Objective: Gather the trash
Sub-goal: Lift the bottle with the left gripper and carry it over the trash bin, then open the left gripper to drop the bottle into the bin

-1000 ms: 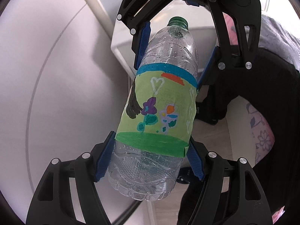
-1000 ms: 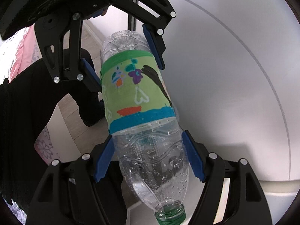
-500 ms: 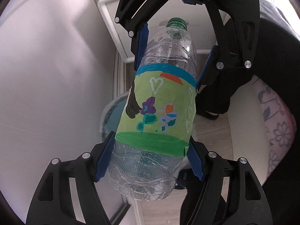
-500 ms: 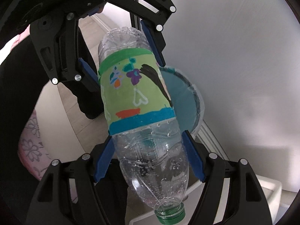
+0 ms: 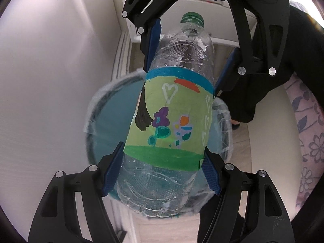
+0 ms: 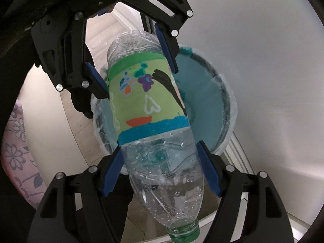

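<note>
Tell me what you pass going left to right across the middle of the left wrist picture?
White wall → trash bin rim → painted plastic bottle → floral fabric.

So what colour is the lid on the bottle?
Green. The bottle has a green cap, seen best in the right wrist view.

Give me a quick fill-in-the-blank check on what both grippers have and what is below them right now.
1. Both grippers are clamped on one clear plastic bottle with a ____ cap.
2. The left gripper holds the bottle near its ____ end.
3. The right gripper holds it nearer its ____ end.
4. Under the bottle is a round bin with a ____ liner.

Missing words: green; base; cap; blue
</note>
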